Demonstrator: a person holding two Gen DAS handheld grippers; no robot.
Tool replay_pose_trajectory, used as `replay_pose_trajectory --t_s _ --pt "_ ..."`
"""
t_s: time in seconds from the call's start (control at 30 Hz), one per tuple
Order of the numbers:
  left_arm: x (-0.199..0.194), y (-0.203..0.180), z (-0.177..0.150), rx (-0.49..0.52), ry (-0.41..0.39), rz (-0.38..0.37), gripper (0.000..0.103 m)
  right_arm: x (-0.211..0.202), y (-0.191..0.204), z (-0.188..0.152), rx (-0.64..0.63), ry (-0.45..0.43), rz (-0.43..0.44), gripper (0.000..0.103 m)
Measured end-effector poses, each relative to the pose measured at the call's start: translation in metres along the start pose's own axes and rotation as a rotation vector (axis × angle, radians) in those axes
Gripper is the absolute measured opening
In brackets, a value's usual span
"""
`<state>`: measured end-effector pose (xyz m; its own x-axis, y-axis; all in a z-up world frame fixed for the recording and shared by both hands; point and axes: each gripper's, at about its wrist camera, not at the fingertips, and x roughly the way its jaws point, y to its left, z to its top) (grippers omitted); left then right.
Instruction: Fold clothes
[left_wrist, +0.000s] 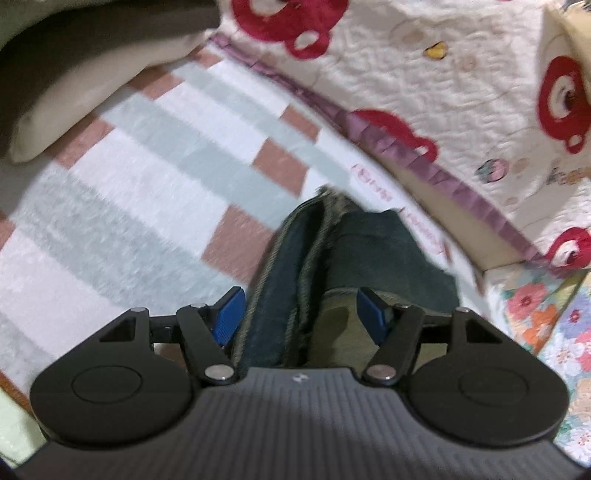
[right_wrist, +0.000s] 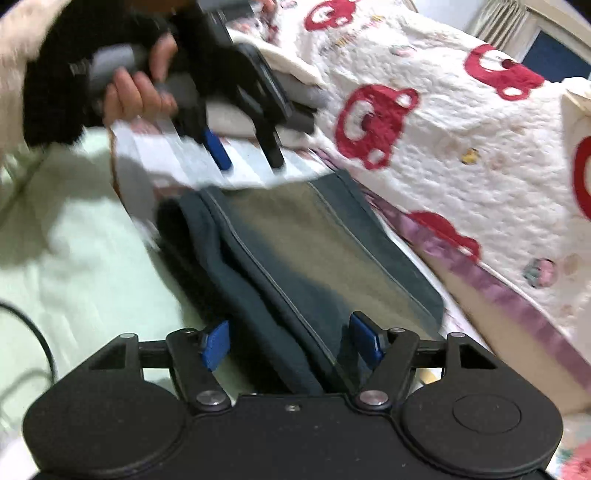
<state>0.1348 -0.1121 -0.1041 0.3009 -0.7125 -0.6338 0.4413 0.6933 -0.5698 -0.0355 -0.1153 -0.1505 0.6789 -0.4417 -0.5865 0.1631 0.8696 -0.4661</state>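
Note:
Dark blue jeans (right_wrist: 295, 251), faded olive down the middle, lie folded lengthwise on the bed. My right gripper (right_wrist: 291, 341) is open at their near end, with the cloth passing between its blue pads (right_wrist: 216, 343). A hand (right_wrist: 140, 92) holds my left gripper (right_wrist: 246, 157) at the far end, over a striped cloth (right_wrist: 192, 166). In the left wrist view, my left gripper (left_wrist: 301, 314) is open, and the jeans (left_wrist: 369, 251) run up between its fingers. Both views are blurred by motion.
A striped white, pale green and brown cloth (left_wrist: 147, 177) lies under the jeans' far end. A cream quilt with red bear shapes (right_wrist: 443, 129) and a purple trim (right_wrist: 480, 280) borders the right. A pale green sheet (right_wrist: 92, 266) and a black cable (right_wrist: 40, 339) are on the left. Folded items (left_wrist: 74, 66) are stacked behind.

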Motion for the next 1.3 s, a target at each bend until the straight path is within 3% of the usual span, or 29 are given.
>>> replay_pose_trajectory --t_s 0.17,0.3,0.37,0.4,0.43,0.5,0.53,0.6,0.67,0.73,0.9,0.97,1.07,1.13,1.23,1.3 --pt "0.002 -0.010 0.000 0.032 -0.027 -0.047 0.070 0.005 -0.025 -0.019 0.157 0.070 -0.022 0.072" --pt "0.039 -0.032 -0.006 0.192 0.012 0.022 0.070 0.008 -0.044 -0.035 0.283 0.126 -0.039 0.073" --pt "0.048 -0.046 -0.006 0.287 0.008 0.050 0.046 0.010 -0.054 -0.043 0.345 0.154 -0.048 0.073" --pt "0.051 -0.053 -0.006 0.334 0.003 0.057 0.039 0.012 -0.059 -0.046 0.381 0.165 -0.047 0.073" --pt "0.052 -0.061 -0.005 0.382 -0.008 0.064 0.024 0.015 -0.064 -0.048 0.427 0.159 -0.023 0.073" --pt "0.043 -0.079 -0.001 0.457 -0.051 0.073 0.021 0.017 -0.068 -0.050 0.462 0.147 0.003 0.071" --pt "0.046 -0.074 0.002 0.437 -0.040 0.078 0.020 0.018 -0.070 -0.051 0.473 0.137 0.018 0.069" --pt "0.050 -0.064 0.008 0.395 -0.017 0.089 0.020 0.012 -0.068 -0.050 0.439 0.081 0.060 0.052" --pt "0.055 -0.054 0.014 0.354 0.007 0.101 0.023 0.007 -0.060 -0.047 0.378 0.048 0.057 0.052" --pt "0.060 -0.045 0.020 0.313 0.029 0.112 0.033 0.008 -0.055 -0.043 0.323 0.032 0.048 0.052" --pt "0.061 -0.027 0.032 0.237 0.053 0.156 0.034 0.004 -0.048 -0.042 0.225 0.046 0.050 0.045" --pt "0.048 -0.027 0.032 0.239 0.022 0.193 0.034 -0.007 -0.053 -0.039 0.243 0.033 0.065 0.045" --pt "0.030 -0.036 0.027 0.292 -0.028 0.228 0.034 -0.034 -0.069 -0.030 0.336 -0.093 0.137 0.045" --pt "0.016 -0.040 0.026 0.308 -0.047 0.162 0.037 -0.042 -0.086 -0.022 0.402 -0.179 0.169 0.044" --pt "0.007 -0.039 0.027 0.259 -0.042 0.044 0.047 -0.015 -0.087 -0.019 0.416 -0.125 0.174 0.044" --pt "0.010 -0.030 0.022 0.173 0.026 0.001 0.051 0.003 -0.088 -0.018 0.426 -0.089 0.178 0.044"
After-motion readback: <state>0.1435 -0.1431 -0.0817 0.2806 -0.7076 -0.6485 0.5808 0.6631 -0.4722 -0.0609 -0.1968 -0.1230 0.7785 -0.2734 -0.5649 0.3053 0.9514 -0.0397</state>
